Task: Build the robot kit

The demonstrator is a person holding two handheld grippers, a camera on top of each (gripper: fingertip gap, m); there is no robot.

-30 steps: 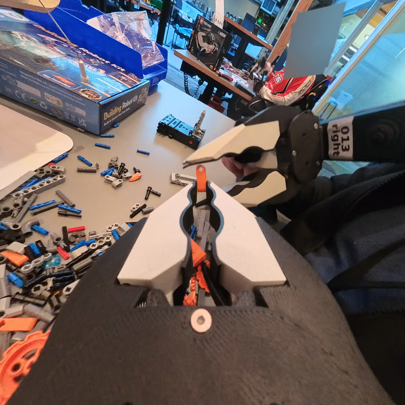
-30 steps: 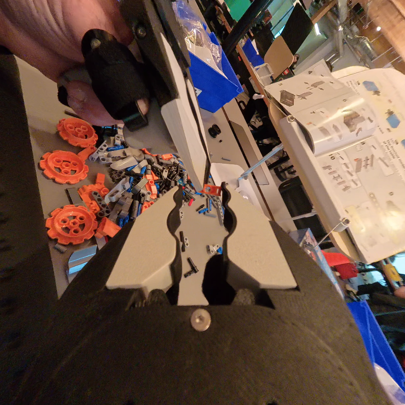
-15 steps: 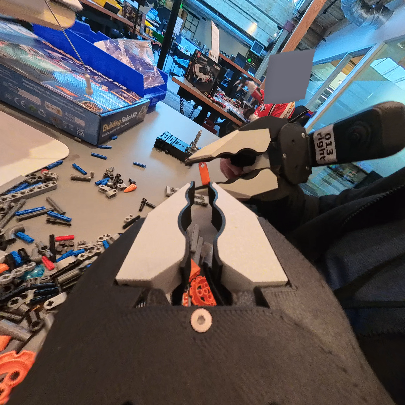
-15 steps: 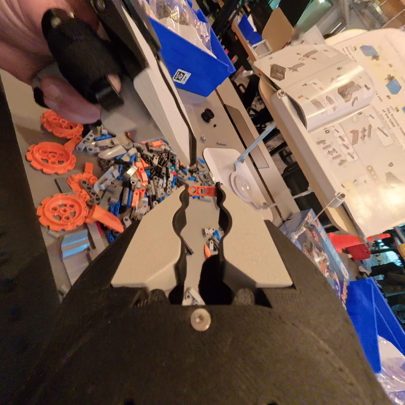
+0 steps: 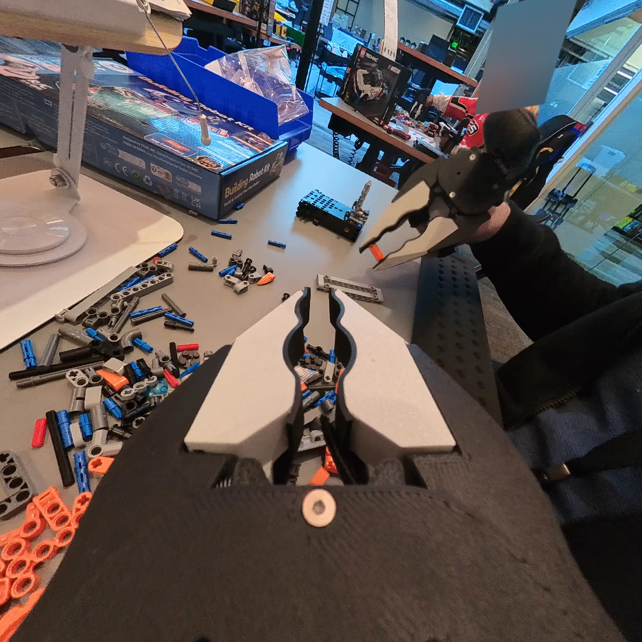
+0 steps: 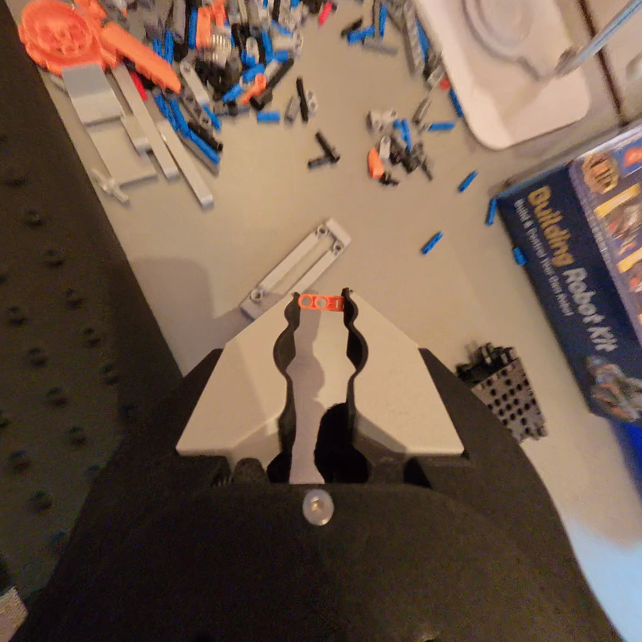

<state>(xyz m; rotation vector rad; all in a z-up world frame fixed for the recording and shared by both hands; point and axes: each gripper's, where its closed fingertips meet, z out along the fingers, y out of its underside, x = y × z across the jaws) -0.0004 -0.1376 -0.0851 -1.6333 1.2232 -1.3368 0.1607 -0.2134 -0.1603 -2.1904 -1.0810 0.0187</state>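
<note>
A small orange beam (image 6: 321,301) with round holes is pinched crosswise between the tips of the right gripper (image 6: 321,298), which hangs over a bare stretch of the grey table (image 6: 399,278); in the left wrist view only one orange end of that beam (image 5: 376,252) shows, the rest hidden between the fingers of the right gripper (image 5: 377,255), near the table's right edge. Just beyond the pinched beam lies a long grey frame piece (image 6: 298,265), partly covered by the left finger. The right wrist view is blurred, so the small parts farther off are hard to make out. To the right of the gripper stands a black perforated block (image 6: 503,392), and past it a blue kit box (image 6: 597,278) is cut off by the picture's edge. The left gripper (image 5: 319,293) holds nothing, its fingers slightly spread with a narrow gap, above a heap of loose blue, grey, black and orange parts (image 5: 114,364) towards the table's near left side; its body hides much of the heap. A white stand base (image 5: 41,225) sits at the left, its top cut off, with a blue bin (image 5: 222,93) holding clear bags behind the box
</note>
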